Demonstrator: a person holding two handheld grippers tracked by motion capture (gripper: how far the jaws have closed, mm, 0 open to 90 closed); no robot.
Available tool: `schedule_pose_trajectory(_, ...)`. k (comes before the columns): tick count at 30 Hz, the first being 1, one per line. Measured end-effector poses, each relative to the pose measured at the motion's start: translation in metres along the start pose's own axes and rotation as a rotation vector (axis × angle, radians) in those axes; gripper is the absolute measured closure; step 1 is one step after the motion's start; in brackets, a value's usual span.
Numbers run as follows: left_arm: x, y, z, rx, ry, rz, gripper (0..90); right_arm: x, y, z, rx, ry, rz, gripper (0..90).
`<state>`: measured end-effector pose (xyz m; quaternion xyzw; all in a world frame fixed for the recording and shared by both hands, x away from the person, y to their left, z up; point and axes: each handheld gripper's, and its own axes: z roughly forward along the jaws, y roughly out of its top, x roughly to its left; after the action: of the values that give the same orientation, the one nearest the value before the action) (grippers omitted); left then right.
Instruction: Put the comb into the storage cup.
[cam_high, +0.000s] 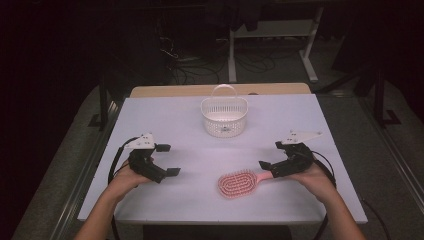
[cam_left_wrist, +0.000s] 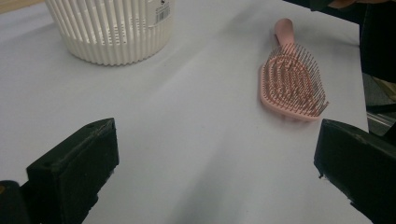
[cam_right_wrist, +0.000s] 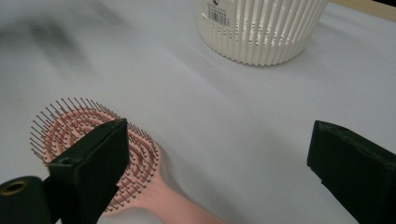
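A pink hairbrush (cam_high: 237, 183) lies bristles up near the table's front edge, its handle pointing right. My right gripper (cam_high: 270, 155) stands open just beyond the handle's end. In the right gripper view its left jaw hangs over the brush (cam_right_wrist: 65, 126) where head meets handle, and the gap of the right gripper (cam_right_wrist: 215, 158) holds nothing. My left gripper (cam_high: 169, 159) stands open at the front left, apart from the brush (cam_left_wrist: 292, 84). Bare table shows through the wide gap of the left gripper (cam_left_wrist: 215, 158).
A white slatted plastic basket (cam_high: 224, 116) with an upright handle stands at the back middle of the white table (cam_high: 165, 120); it shows as the basket (cam_left_wrist: 109, 28) and the basket (cam_right_wrist: 261, 28) in the gripper views. Dark floor with cables and a stand lies behind.
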<state>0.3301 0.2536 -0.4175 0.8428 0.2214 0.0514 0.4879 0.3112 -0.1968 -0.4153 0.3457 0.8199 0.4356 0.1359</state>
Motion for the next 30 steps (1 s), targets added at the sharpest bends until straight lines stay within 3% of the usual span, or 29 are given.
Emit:
schedule_pose_trajectory(13, -0.001, -0.001, -0.001, 0.000, 0.008, -0.004, 0.0, -0.009, 0.012, 0.010, 0.065, 0.015, -0.002, 20.2)
schedule_pose_trajectory(30, 0.000, -0.002, -0.002, -0.002, 0.004, -0.008, 0.0, -0.027, 0.018, 0.020, 0.148, 0.026, -0.014, 62.5)
